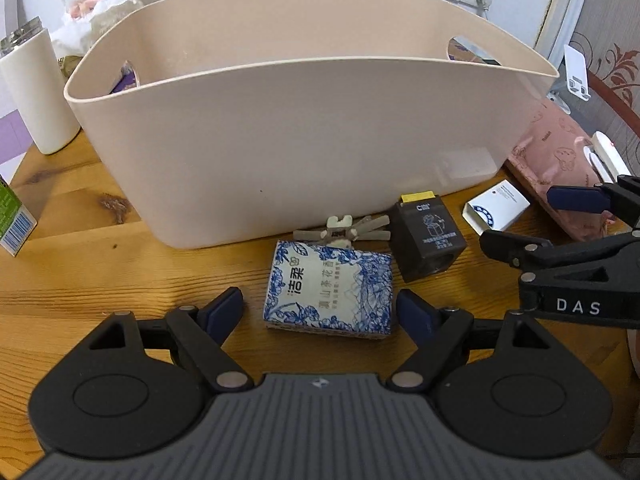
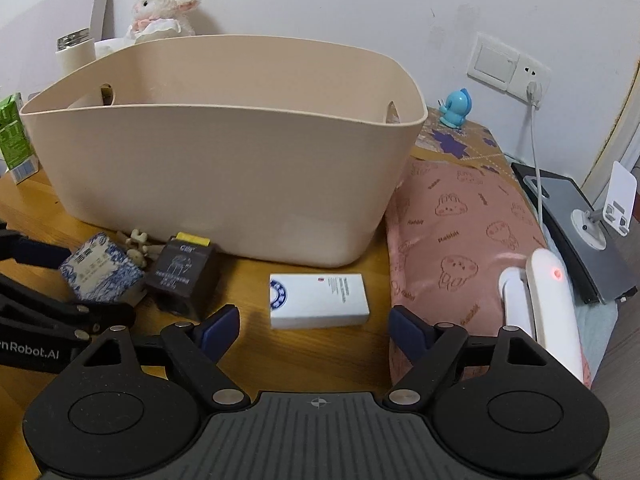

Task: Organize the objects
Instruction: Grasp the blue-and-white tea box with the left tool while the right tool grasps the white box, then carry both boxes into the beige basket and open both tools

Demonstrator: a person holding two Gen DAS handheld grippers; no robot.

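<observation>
Spread left tongs astride a floral-printed paper packet; spread right tongs near a glossy white box.

You face a plain white wall behind a knotty wooden tabletop. On that wall you see a white switch and socket plate with a plug and pale cable hanging down. To your right stands patterned brown wallpaper beside a white frame.
</observation>
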